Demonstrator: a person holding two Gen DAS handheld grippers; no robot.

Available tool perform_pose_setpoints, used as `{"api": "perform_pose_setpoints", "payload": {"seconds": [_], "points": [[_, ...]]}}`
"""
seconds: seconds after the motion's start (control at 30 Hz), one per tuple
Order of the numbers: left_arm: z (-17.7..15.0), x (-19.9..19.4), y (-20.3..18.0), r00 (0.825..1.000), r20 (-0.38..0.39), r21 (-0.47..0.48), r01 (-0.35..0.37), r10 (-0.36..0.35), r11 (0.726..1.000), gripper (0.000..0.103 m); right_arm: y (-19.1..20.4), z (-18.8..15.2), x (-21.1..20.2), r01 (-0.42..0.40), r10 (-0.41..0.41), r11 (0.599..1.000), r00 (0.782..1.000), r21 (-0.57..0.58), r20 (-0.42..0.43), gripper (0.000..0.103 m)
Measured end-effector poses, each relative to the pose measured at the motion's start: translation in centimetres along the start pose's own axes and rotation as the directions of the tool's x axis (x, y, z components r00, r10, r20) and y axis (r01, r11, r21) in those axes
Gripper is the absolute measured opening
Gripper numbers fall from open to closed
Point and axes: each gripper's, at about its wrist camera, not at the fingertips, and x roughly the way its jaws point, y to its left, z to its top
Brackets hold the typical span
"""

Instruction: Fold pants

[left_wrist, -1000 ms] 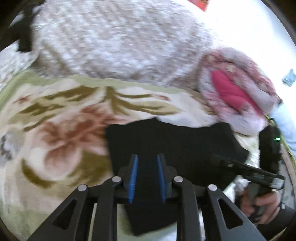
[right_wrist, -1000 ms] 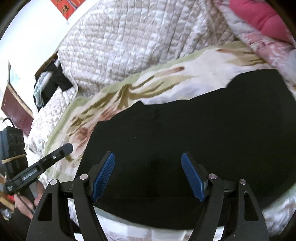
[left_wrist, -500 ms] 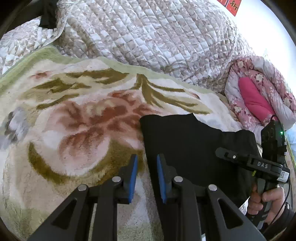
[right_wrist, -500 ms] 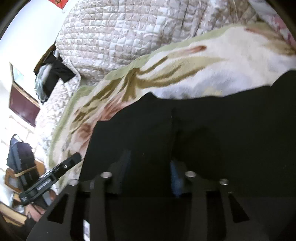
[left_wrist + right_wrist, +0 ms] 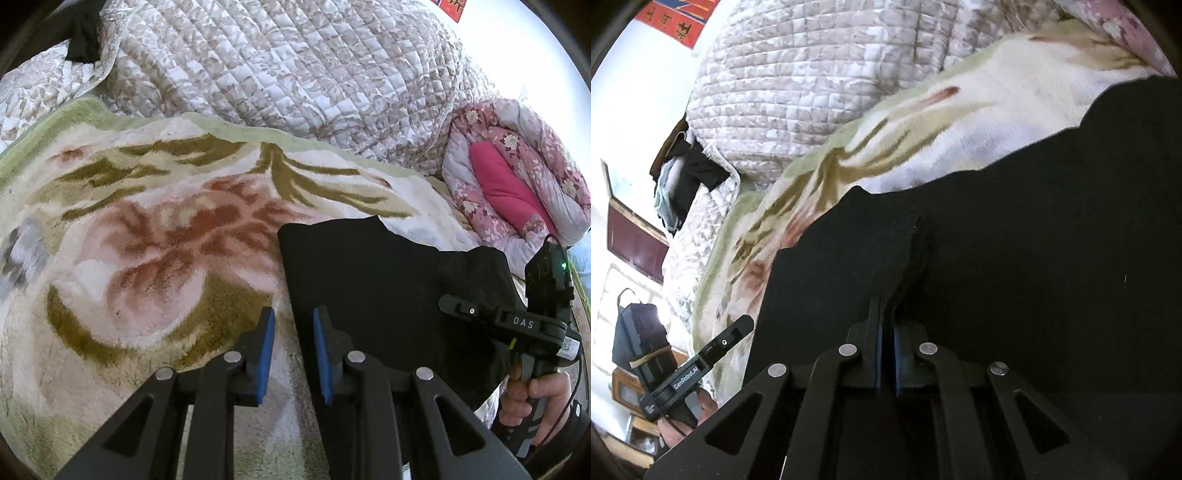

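The black pants (image 5: pixel 388 288) lie folded on a floral fleece blanket (image 5: pixel 147 240). They fill the right wrist view (image 5: pixel 1034 258). My left gripper (image 5: pixel 291 334) is slightly open and empty, hovering over the pants' left edge. My right gripper (image 5: pixel 887 332) is shut on a pinched ridge of the black fabric near the front edge. The right gripper also shows at the right of the left wrist view (image 5: pixel 509 325), and the left gripper at the lower left of the right wrist view (image 5: pixel 709 354).
A quilted beige bedspread (image 5: pixel 295 74) is heaped behind the blanket. A pink floral quilt (image 5: pixel 517 184) sits at the right. Dark clothes (image 5: pixel 687 184) hang at the far left, near a wooden cabinet (image 5: pixel 635 243).
My right gripper has closed on the pants fabric. My left gripper has moved left, off the pants toward their left edge, its jaws staying narrowly apart.
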Motion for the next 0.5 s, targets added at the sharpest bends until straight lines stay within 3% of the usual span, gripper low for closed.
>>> {"api": "perform_pose_setpoints", "payload": {"seconds": [0.17, 0.27, 0.37, 0.43, 0.5], "points": [[-0.2, -0.1, -0.8, 1.000, 0.005, 0.033, -0.013, 0.013, 0.999, 0.024, 0.6, 0.3, -1.9, 0.144, -0.137, 0.987, 0.985, -0.068, 0.106, 0.012], [-0.2, -0.2, -1.3, 1.000, 0.012, 0.037, 0.000, -0.001, 0.999, 0.024, 1.0, 0.3, -2.9, 0.130, -0.115, 0.986, 0.984, -0.109, 0.138, 0.012], [-0.2, -0.5, -2.0, 0.999, 0.037, 0.030, 0.031, -0.033, 0.999, 0.024, 2.0, -0.2, -2.2, 0.107, -0.088, 0.981, 0.990, -0.165, 0.114, 0.012], [-0.3, -0.5, -2.5, 0.997, 0.031, 0.024, 0.075, -0.075, 0.997, 0.026, 1.7, -0.3, -0.6, 0.144, -0.137, 0.975, 0.989, -0.170, 0.047, 0.012], [-0.7, 0.1, -3.1, 0.997, 0.006, 0.041, 0.073, -0.073, 0.997, 0.029, 1.4, -0.3, -0.5, 0.141, -0.134, 0.979, 0.989, -0.144, 0.056, 0.011]]}}
